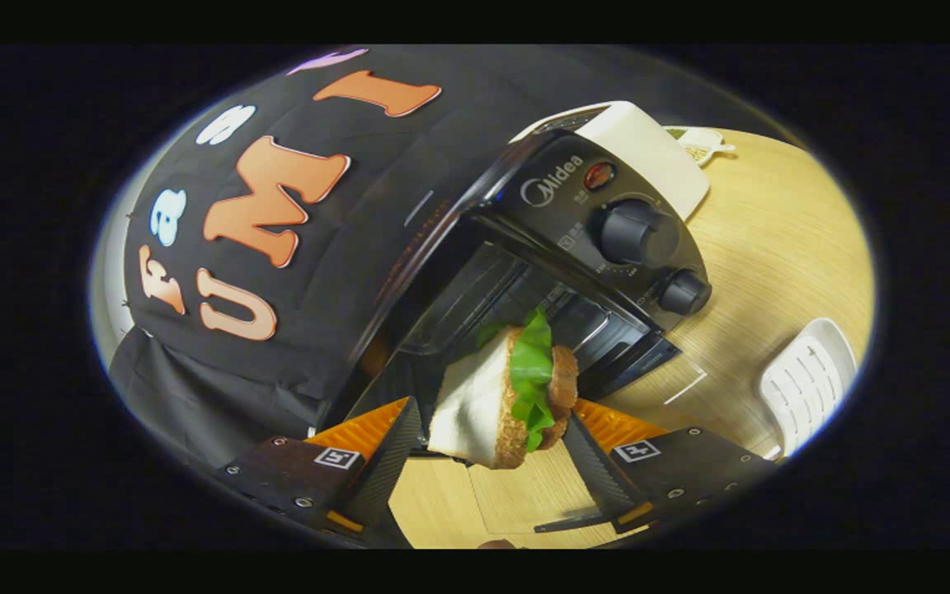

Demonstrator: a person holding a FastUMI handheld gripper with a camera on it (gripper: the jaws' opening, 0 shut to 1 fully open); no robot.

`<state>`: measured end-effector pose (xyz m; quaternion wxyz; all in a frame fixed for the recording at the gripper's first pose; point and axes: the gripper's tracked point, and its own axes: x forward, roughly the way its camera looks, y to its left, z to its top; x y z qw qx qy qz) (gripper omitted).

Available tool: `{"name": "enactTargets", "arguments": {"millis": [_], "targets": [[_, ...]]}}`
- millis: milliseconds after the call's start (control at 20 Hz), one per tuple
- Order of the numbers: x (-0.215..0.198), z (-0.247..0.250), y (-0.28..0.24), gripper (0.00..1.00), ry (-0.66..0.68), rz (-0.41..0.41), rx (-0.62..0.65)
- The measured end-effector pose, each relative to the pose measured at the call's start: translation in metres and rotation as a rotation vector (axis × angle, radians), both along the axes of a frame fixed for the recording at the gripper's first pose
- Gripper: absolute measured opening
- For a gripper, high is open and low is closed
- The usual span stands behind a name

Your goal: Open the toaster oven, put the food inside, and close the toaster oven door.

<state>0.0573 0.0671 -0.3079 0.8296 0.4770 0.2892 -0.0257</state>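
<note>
Sandwich, white bread, lettuce and a brown patty, hanging pinched between the two fingers of the gripper, both pads pressing on its sides, carried tilted above the wooden table and just in front of the toaster oven. Oven door already standing open, dark cavity and rack lying just beyond the sandwich.

Risks, judging from here:
- Slipping: gripping soft bread on a slant, layers likely sliding apart, lettuce or patty dropping to the table before reaching the rack.
- Squashing: clamping harder to stop the slip probably crushing the bread.
- Catching: going in at this tilt possibly snagging a bread corner or a finger on the door edge or on the cavity's frame, the opening looking shallow against the sandwich's height.
- Knocking: swinging wide toward the control panel possibly bumping the two knobs beside the opening.
- Closing later: leaving the sandwich too near the front possibly pinching it under the door.

Around: a white slotted tray lying on the table well apart from the oven, beyond the finger on that side, out of the path. A small white dish sitting behind the oven, also clear. Nothing standing between sandwich and cavity except the open door itself.
</note>
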Motion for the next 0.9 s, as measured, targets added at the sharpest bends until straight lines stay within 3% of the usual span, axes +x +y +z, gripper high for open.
{"name": "enactTargets", "arguments": {"millis": [350, 550, 900], "targets": [[0.004, -0.009, 0.001, 0.96, 0.031, 0.009, -0.021], [0.022, -0.019, -0.005, 0.96, 0.075, -0.040, -0.071], [0.009, -0.030, 0.013, 0.98, 0.145, 0.076, -0.206]]}}
